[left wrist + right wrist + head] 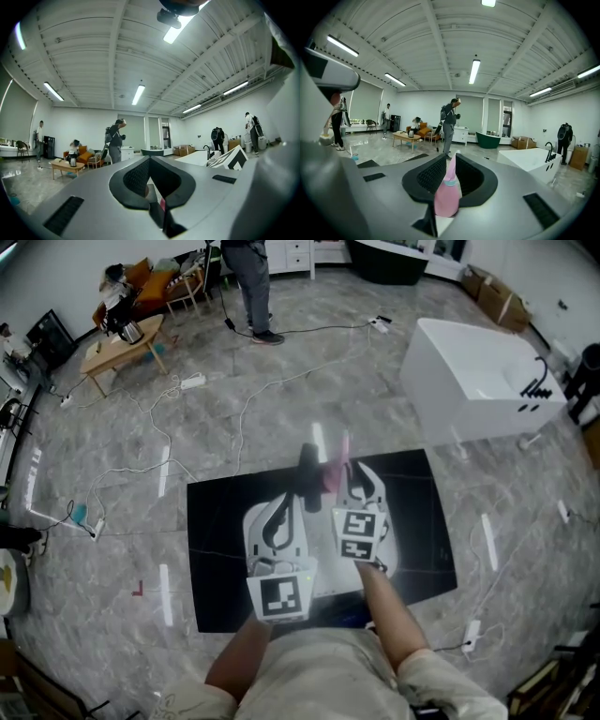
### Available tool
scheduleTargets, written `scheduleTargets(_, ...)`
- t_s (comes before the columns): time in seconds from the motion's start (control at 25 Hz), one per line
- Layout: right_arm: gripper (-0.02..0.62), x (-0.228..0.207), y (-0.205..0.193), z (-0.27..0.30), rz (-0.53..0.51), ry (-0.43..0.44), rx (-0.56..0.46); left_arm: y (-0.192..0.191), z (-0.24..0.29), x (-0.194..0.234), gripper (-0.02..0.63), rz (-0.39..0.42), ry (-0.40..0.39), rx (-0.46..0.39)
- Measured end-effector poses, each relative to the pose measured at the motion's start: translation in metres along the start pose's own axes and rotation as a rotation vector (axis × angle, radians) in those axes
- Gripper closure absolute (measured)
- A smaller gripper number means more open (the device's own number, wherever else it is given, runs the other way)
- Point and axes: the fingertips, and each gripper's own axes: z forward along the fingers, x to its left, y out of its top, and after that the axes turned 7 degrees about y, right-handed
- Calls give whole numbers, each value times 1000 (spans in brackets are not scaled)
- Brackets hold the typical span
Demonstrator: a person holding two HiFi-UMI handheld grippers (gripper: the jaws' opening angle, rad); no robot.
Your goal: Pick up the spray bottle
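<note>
Closest in, clamped on a pink plastic spray bottle with the right gripper: dark ribbed pads pressed against both its sides, its tapered top poking up between the jaw tips. Just to the left, the left gripper, jaws drawn narrow with the tips meeting. From the head view, held side by side in the air over a black rectangular mat, the bottle above its far half. Beneath the mat, grey marbled floor crossed by white cables. Farther right, past the mat's far corner, a white rectangular bathtub with a black tap on its rim. Far left, a low wooden table, with orange seats behind it. At the very back, near white drawers, 1 person in dark trousers, standing.
</note>
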Motion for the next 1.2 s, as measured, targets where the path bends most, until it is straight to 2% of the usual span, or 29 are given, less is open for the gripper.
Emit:
scheduleTargets(0.12, 516, 3, -6, 9, 4, 21, 19, -1, 2, 7, 604, 1, 18, 6)
scheduleTargets(0.36, 512, -3, -15, 22, 26, 13, 44, -1, 6, 12, 604, 7, 36, 7)
scheduleTargets(0.6, 479, -1, -27, 38, 57, 35, 84, -5, 9, 13, 604, -8, 42, 19)
scheduleTargets(0.88, 479, -2, -43, 52, 34, 16, 124, -14, 11, 17, 604, -12, 51, 39)
scheduleTargets(1.2, 479, -7, -44, 57, 36, 5, 119, -22, 12, 21, 604, -12, 64, 65)
